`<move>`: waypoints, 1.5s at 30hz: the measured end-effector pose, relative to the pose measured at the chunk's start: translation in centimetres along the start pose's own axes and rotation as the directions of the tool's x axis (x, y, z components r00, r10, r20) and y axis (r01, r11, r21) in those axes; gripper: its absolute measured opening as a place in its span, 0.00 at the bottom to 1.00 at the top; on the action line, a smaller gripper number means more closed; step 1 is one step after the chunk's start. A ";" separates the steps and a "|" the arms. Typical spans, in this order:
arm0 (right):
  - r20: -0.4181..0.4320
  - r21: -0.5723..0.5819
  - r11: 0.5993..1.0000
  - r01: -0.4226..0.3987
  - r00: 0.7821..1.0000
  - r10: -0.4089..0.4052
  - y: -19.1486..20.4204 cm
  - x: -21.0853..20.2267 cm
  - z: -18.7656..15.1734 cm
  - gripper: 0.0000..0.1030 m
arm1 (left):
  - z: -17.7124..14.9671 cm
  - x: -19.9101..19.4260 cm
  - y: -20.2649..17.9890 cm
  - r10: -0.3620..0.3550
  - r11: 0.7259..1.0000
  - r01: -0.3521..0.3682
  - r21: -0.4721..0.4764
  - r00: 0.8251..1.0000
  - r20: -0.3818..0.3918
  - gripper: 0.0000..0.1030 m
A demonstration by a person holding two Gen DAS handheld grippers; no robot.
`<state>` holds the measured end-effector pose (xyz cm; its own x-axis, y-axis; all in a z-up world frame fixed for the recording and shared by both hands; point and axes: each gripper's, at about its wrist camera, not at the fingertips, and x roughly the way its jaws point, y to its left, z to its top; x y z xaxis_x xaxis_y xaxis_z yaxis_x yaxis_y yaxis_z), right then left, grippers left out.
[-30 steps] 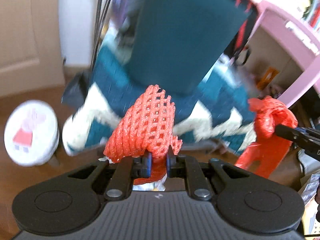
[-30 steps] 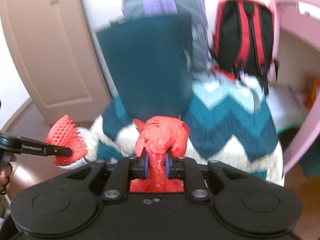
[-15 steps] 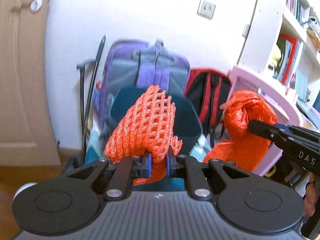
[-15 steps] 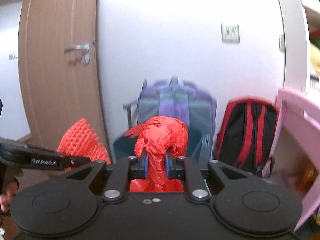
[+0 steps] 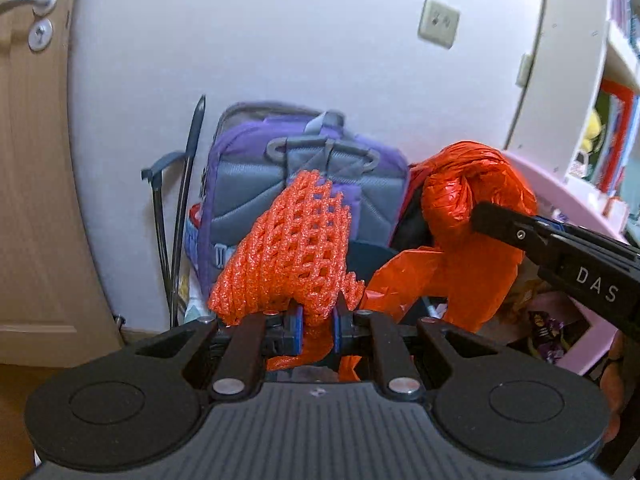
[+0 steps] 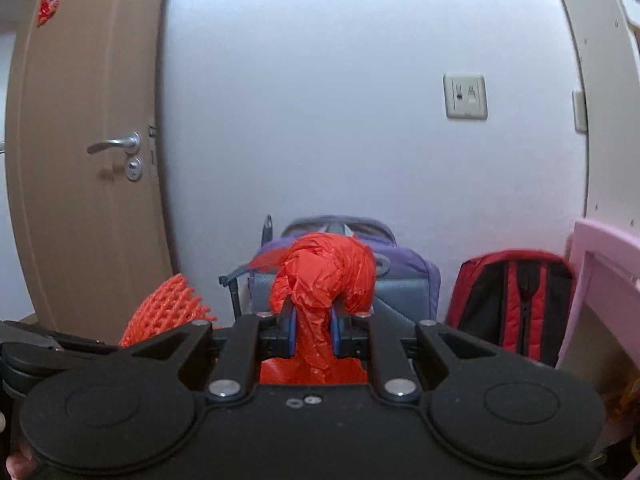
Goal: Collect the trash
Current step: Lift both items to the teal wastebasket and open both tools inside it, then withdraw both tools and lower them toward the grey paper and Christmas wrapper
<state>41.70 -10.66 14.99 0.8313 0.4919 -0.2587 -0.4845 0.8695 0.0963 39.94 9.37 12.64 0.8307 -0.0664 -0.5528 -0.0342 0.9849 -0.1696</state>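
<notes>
Foam net (image 5: pixel 292 248) pinched in left tool (image 5: pixel 316 320) (crumpled).

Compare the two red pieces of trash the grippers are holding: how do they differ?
The foam net in the left gripper is an open lattice of holes; the plastic bag in the right gripper is crinkled, glossy film. The foam net stands as a stiff cone, while the plastic bag is twisted into a knot-like lump with loose film hanging below. Both are orange-red and pinched between shut jaws.
</notes>
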 end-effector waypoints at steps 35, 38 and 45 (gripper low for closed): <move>-0.450 -0.047 0.998 -0.031 0.893 0.006 0.1 9.7 -6.6 0.43 | -2.6 13.5 0.5 0.052 0.989 -0.003 0.147 0.943 -0.329 0.25; -0.443 -0.034 0.999 -0.031 0.897 0.013 -0.2 8.9 -6.1 0.46 | -2.5 12.6 0.3 0.046 0.990 -0.001 0.144 0.948 -0.316 0.34; -0.411 -0.030 1.000 -0.003 0.912 -0.009 -0.7 5.8 -4.7 0.48 | -1.7 9.6 -0.4 0.053 0.992 -0.021 0.122 0.964 -0.261 0.71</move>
<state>45.56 -8.69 8.89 0.6502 0.4220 -0.6318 -0.4953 0.8660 0.0687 46.99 8.06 5.96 0.6539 -0.0535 -0.7547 0.0162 0.9983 -0.0567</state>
